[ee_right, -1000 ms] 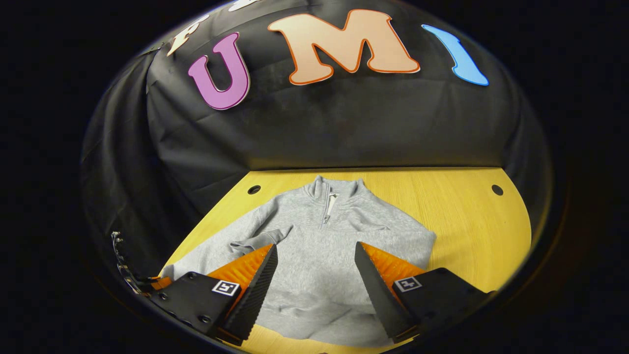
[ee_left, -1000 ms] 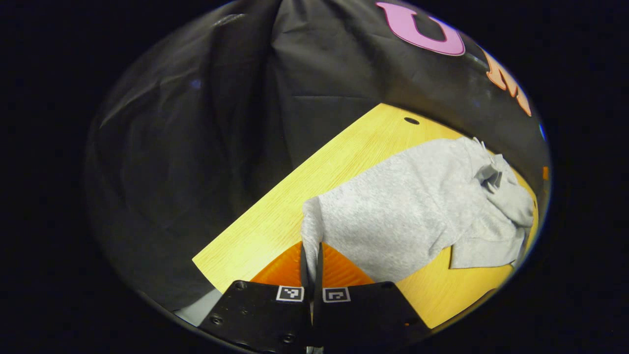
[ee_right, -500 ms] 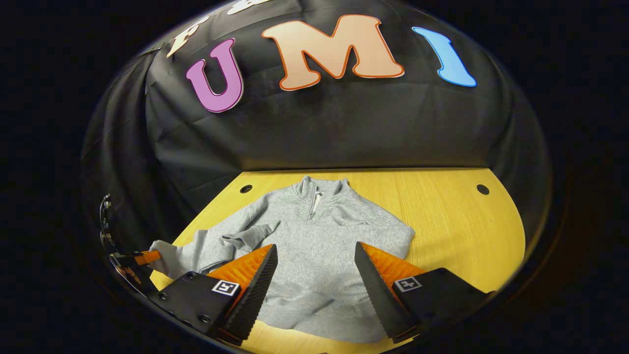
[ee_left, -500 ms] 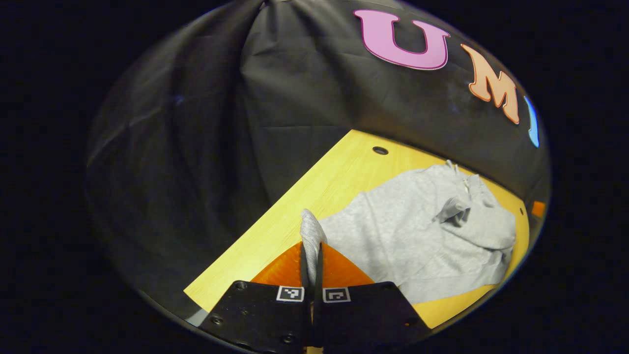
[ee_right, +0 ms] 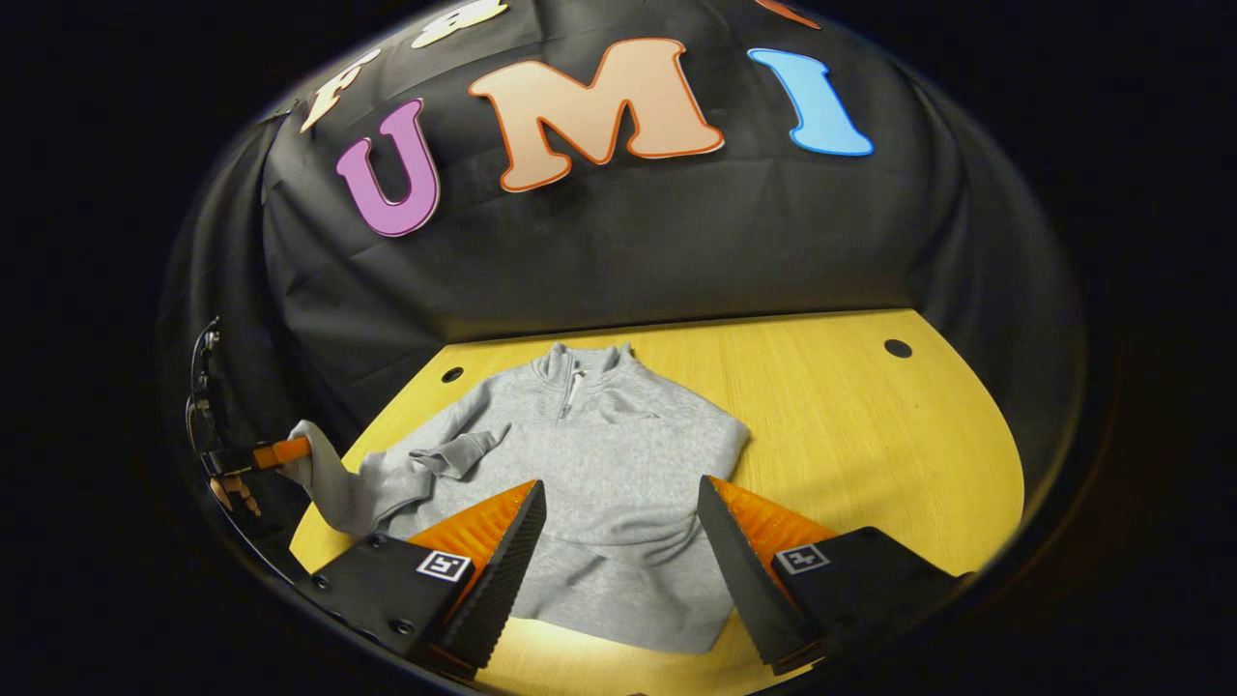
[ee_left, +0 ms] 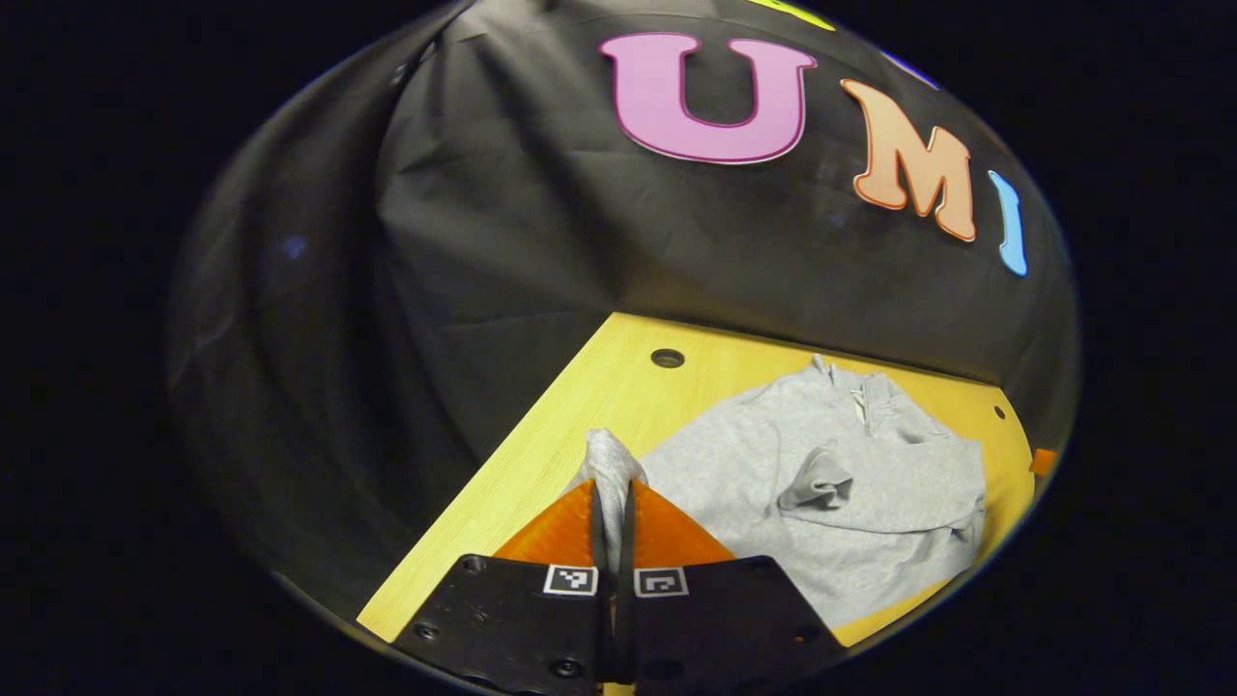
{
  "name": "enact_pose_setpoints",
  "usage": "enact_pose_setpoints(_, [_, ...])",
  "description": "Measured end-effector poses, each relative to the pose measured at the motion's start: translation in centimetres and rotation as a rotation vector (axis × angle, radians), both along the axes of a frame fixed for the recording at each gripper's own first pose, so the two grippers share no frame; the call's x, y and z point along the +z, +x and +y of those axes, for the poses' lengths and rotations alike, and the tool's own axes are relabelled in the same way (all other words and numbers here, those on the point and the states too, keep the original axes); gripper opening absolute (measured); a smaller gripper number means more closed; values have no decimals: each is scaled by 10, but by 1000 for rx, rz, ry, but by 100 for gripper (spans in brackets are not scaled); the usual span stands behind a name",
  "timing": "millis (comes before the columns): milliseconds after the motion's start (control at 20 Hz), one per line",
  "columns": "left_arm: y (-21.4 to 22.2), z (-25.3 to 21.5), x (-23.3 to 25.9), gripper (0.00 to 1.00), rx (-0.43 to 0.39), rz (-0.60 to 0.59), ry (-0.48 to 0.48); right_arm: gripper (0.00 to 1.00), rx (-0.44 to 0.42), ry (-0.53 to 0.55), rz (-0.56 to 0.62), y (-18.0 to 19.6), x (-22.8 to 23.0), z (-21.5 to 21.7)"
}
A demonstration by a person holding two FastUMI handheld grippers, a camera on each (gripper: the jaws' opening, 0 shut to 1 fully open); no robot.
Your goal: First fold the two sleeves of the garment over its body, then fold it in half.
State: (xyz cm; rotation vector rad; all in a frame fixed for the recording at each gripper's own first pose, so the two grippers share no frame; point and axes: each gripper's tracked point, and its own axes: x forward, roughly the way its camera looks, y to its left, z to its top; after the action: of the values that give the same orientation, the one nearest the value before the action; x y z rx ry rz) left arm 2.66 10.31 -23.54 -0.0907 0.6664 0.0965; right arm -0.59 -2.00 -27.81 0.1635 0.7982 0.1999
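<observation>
Our left claw (ee_left: 613, 498) is clamped on the cuff of the grey sweatshirt's sleeve (ee_left: 611, 462), both orange fingers pressing the bunched cloth, lifted just off the left edge of the yellow wooden table (ee_left: 580, 425). Our right claw (ee_right: 618, 541) stands wide open above the hem, touching nothing. The grey quarter-zip fleece sweatshirt (ee_right: 599, 464) lies flat toward the table's far left corner, collar at the far edge.
</observation>
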Motion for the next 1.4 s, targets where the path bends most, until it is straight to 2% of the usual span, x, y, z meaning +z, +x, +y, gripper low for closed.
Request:
enact_pose_setpoints(100, [14,-20,3,0,-38,-7,-2,95,-18,-8,0,-6,4,-14])
enact_pose_setpoints(400, [47,-108,28,0,-192,-76,-45,94,-73,-22,9,-27,8,-52])
enact_pose_setpoints(500, [55,-138,35,0,-235,-89,-69,98,-86,-27,11,-33,9,-64])
enact_pose_setpoints(550, [57,-151,39,0,-253,-95,-77,94,-92,-28,13,-37,9,-69])
enact_pose_setpoints(650, [62,-175,42,0,-281,-100,-82,98,-107,-30,16,-44,10,-82])
enact_pose_setpoints(700, [65,-189,44,0,-297,-105,-87,94,-115,-29,18,-47,10,-87])
enact_pose_setpoints(750, [68,-201,48,0,-312,-111,-90,98,-122,-29,18,-52,12,-93])
enact_pose_setpoints(800, [69,-213,52,0,-329,-116,-92,94,-128,-30,19,-55,13,-99])
enact_pose_setpoints(1050, [79,-277,60,0,-415,-138,-95,94,-164,-30,25,-75,12,-125])
enact_pose_setpoints(1100, [80,-290,59,0,-432,-137,-98,98,-170,-29,28,-79,12,-130])
enact_pose_setpoints(1200, [81,-315,56,0,-462,-125,-99,94,-180,-33,36,-91,10,-140])
enact_pose_setpoints(1300, [79,-343,51,0,-498,-114,-98,98,-194,-35,45,-101,8,-151])
enact_pose_setpoints(1400, [75,-368,44,0,-534,-103,-95,98,-214,-33,56,-110,5,-159])
